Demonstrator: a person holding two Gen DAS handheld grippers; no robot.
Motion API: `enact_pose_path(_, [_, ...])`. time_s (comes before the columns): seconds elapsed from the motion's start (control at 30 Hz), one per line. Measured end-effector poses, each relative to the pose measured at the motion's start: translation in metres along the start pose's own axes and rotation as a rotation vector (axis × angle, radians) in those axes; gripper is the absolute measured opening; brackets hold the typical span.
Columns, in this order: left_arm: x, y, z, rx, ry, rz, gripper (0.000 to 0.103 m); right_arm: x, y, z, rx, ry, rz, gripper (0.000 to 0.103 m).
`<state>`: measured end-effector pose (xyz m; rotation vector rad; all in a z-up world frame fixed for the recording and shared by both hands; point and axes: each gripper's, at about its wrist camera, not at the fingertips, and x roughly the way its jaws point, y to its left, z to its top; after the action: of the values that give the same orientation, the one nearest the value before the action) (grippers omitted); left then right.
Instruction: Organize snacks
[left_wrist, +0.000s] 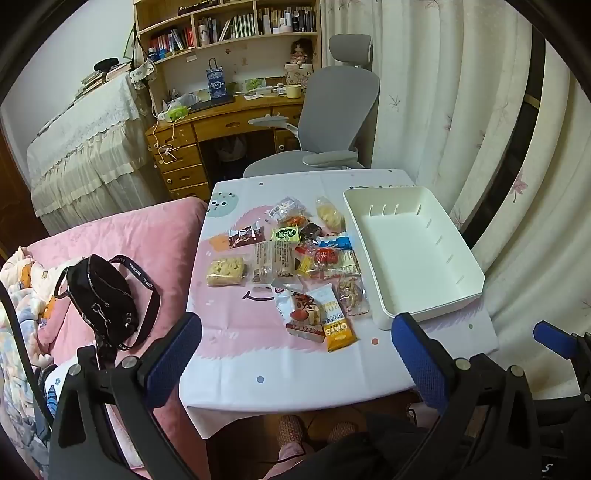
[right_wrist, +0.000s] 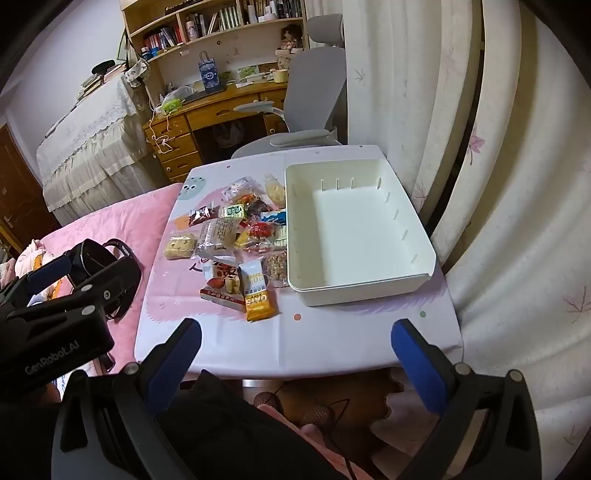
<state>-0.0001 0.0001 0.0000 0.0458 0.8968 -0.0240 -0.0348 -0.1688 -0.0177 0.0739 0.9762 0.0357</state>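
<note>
Nothing sorted yet: my left gripper (left_wrist: 295, 354) and right gripper (right_wrist: 295, 354) gape wide and empty, snack pile (left_wrist: 291, 258) mid-frame, white bin (right_wrist: 354, 236) bare, so next comes a first pick.

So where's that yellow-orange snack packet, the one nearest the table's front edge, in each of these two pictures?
Left wrist view: the yellow-orange packet lies just right of centre, at the near end of the snack pile.
Right wrist view: the same packet lies left of centre, again the nearest snack.
Shared landmark: the empty white bin sits to the packet's right in both views.
</note>
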Motion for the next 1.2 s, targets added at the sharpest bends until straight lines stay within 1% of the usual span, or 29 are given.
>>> enact_pose_path(0.93, [-0.002,0.002,0.000,-0.005,0.003,0.007,0.102,0.006,-0.006,0.001,0.006,0.009,0.011,0.103])
enact_pose_path(1.2, [-0.004,0.012,-0.005,-0.012,0.009,0.010,0.102,0.008,-0.010,0.005,0.008,0.015,0.015,0.103])
